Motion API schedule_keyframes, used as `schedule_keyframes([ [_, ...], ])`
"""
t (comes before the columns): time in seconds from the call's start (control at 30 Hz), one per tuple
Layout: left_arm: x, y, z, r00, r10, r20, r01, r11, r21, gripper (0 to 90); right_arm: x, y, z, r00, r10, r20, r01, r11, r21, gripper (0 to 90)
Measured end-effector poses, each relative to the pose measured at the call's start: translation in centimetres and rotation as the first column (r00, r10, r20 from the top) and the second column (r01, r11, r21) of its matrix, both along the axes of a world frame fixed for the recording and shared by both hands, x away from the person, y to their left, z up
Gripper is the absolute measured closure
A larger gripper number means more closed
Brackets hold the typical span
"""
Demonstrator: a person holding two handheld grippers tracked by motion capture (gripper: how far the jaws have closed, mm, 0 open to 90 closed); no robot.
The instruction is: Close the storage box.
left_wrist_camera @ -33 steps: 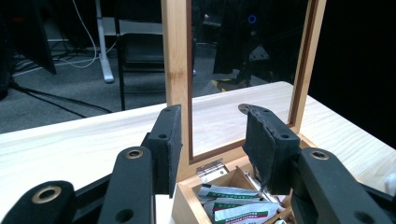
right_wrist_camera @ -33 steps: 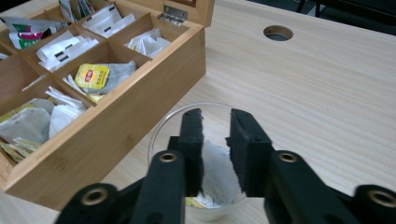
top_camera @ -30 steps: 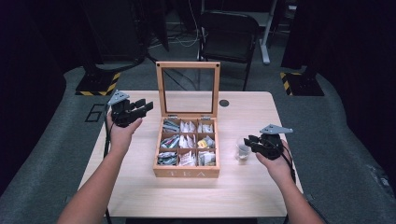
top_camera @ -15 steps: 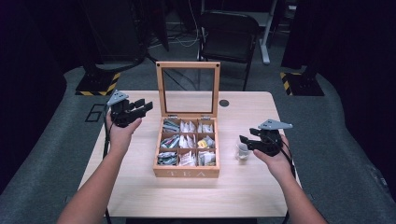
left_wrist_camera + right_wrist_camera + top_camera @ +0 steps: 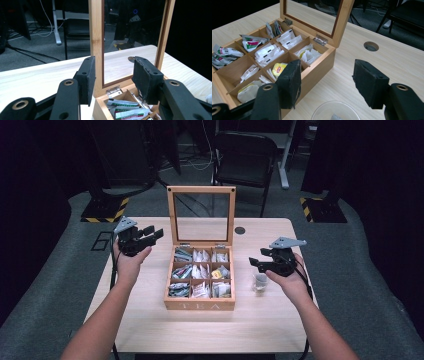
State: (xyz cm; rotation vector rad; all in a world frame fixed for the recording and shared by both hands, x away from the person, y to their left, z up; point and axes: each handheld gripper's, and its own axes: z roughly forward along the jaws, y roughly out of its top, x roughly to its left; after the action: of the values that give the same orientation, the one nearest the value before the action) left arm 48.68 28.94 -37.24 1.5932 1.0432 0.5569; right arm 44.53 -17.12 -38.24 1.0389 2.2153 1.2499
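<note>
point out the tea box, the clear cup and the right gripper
tea box (image 5: 200,305), high view, front wall
clear cup (image 5: 259,281), high view, its side, below the gripper
right gripper (image 5: 325,82), right gripper view, midway between its open jaws

My right tongs (image 5: 261,262) hang open just above the small clear cup (image 5: 260,282). My left tongs (image 5: 152,236) hover left of the open tea box (image 5: 200,306) on the worktop (image 5: 150,320).

Black tongs (image 5: 151,234), grey three-cornered plates, bare forearms

Clear glass cup (image 5: 259,282) upright on table, right of open tea box (image 5: 200,304).
</note>
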Motion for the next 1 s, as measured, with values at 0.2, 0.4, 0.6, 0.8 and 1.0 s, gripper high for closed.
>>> schedule_keyframes([
  [0.2,0.0,0.2,0.0,1.0,0.003,-0.001,-0.003,1.0,-0.003,52.5,0.9,0.9,0.7,0.9999,-0.003,-0.011,0.003,1.0,0.004,39.0],
  [0.4,0.0,0.2,0.0,1.0,0.006,-0.002,-0.006,1.0,-0.006,51.4,1.7,1.6,1.4,1.0,0.003,-0.001,-0.003,1.0,0.026,37.0],
  [0.6,0.1,0.1,-0.1,1.0,0.005,-0.005,-0.005,0.9998,-0.018,51.1,2.5,2.1,1.8,0.9999,0.017,-0.001,-0.017,0.999,0.038,35.1],
  [0.8,0.2,0.2,-0.1,1.0,0.0,-0.008,0.0,0.9998,-0.019,50.4,3.4,2.7,2.4,0.9985,0.054,0.009,-0.054,0.998,0.038,37.6],
  [1.0,0.2,0.2,-0.1,1.0,0.001,-0.008,-0.001,0.9998,-0.02,50.3,4.3,3.2,2.7,0.9975,0.07,-0.005,-0.07,0.997,0.018,41.4],
])
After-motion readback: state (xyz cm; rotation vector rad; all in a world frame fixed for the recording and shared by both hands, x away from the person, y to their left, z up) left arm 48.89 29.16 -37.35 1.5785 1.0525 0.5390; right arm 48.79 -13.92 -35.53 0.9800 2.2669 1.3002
